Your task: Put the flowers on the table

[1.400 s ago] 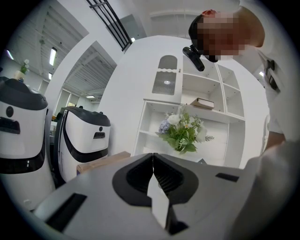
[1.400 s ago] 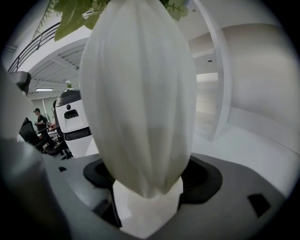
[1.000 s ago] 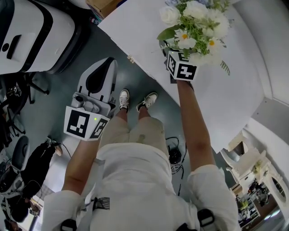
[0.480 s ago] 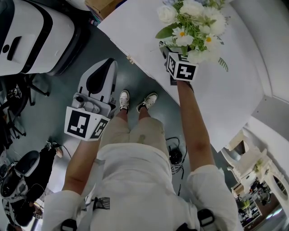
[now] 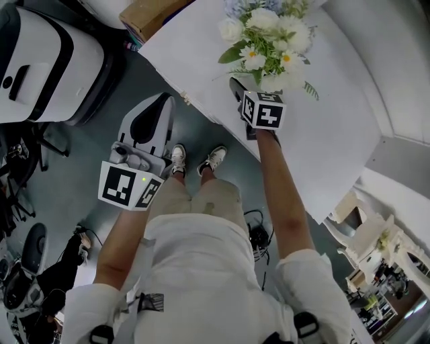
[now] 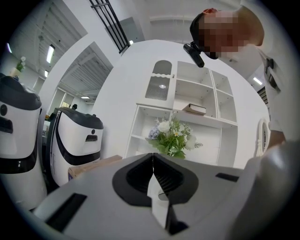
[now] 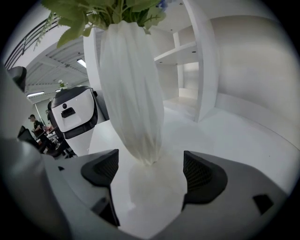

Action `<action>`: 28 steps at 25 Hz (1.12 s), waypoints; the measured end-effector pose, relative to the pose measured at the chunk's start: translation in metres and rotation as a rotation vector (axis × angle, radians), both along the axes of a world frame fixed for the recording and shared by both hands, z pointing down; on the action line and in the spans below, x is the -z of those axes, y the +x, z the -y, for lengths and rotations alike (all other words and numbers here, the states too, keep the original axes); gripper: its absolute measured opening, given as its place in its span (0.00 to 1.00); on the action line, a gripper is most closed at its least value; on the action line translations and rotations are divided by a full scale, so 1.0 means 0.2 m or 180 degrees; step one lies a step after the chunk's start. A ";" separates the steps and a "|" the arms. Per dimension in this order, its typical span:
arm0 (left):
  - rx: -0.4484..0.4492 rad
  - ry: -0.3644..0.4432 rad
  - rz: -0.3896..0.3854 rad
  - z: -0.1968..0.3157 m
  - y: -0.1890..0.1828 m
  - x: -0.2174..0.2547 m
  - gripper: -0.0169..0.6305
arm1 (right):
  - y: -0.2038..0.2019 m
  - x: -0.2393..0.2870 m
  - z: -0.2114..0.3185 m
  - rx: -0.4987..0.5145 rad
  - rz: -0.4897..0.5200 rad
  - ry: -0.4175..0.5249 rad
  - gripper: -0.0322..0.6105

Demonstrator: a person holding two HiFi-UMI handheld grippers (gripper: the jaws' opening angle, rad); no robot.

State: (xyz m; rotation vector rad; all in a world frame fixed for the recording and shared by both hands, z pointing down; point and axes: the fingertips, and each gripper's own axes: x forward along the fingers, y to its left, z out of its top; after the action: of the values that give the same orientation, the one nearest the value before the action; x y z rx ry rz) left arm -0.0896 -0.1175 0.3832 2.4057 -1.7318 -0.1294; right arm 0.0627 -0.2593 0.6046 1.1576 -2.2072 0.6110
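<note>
A white ribbed vase (image 7: 131, 84) stands upright on the round white table (image 5: 336, 134). It holds white and pale blue flowers (image 5: 265, 37) that hide it in the head view. My right gripper (image 5: 250, 86) is open at the vase's foot and points down at the table. Its jaws (image 7: 151, 171) have just been opening. The foot sits at the mouth of the gap, and neither pad touches it. My left gripper (image 5: 144, 117) is shut and empty, held level over the floor off the table's edge. Past its tips (image 6: 153, 161) I see the flowers (image 6: 172, 137).
A cardboard box (image 5: 151, 13) lies at the table's far-left edge. White and black robot bodies (image 5: 47, 60) stand on the grey floor to the left. A white shelf unit (image 6: 197, 93) rises behind the table. The person's feet (image 5: 195, 158) are close to the table's rim.
My right gripper has drawn back a little from the vase, which stays standing on the table. The left gripper has kept its place.
</note>
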 end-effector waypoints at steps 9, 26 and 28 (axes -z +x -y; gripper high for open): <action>-0.0180 0.0076 -0.0037 -0.03 0.02 0.09 0.05 | 0.10 0.08 -0.19 -0.0091 0.0024 -0.0206 0.70; -0.0313 0.0368 0.0045 -0.04 -0.11 0.34 0.05 | 0.10 0.31 -0.44 0.0077 -0.0066 -0.0285 0.06; -0.0308 0.0399 0.0060 -0.04 -0.12 0.36 0.05 | 0.12 0.36 -0.43 0.0036 -0.0083 -0.0179 0.06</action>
State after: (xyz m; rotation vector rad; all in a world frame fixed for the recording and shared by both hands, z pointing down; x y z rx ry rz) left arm -0.1136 -0.1097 0.3104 2.5822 -1.6576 -0.2090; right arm 0.0868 -0.1732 0.5327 1.1176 -2.1594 0.6455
